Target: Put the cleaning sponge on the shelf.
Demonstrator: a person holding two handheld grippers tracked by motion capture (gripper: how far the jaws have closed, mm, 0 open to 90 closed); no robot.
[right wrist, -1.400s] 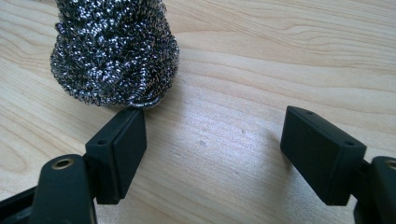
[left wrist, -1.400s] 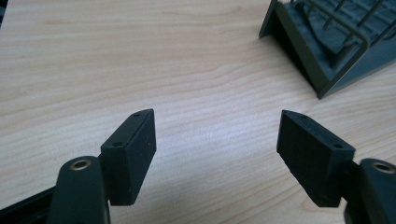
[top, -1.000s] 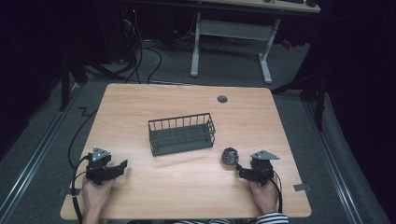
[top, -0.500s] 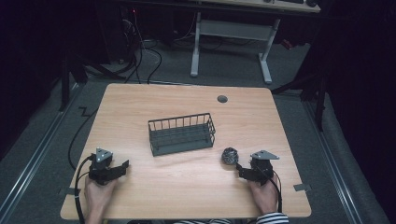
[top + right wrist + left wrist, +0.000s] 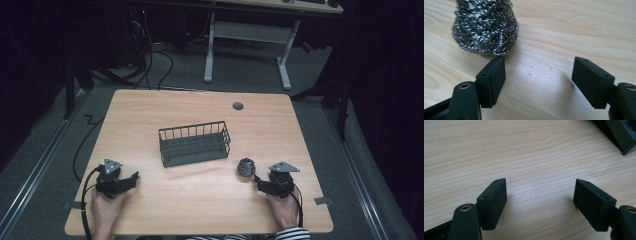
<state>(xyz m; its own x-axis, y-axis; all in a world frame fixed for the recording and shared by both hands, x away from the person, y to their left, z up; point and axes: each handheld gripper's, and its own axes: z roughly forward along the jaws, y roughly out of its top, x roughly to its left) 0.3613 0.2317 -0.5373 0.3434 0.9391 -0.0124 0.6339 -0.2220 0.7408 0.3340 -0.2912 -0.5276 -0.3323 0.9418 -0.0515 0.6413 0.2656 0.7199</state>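
A steel wool scourer (image 5: 246, 166) lies on the wooden table (image 5: 200, 205), right of a dark wire basket (image 5: 195, 145). My right gripper (image 5: 257, 182) rests on the table just behind the scourer. In the right gripper view the scourer (image 5: 485, 27) sits just past the left jaw's tip, apart from the right gripper (image 5: 540, 60). Its jaws have just been closing; they still stand apart with bare wood between them. My left gripper (image 5: 132, 177) lies near the front left, open over bare wood (image 5: 540, 182).
The basket stands empty at mid-table; one corner of it (image 5: 621, 135) shows at the top right of the left gripper view. A round cable hole (image 5: 238, 106) sits near the far edge. Cables trail off the table's left side.
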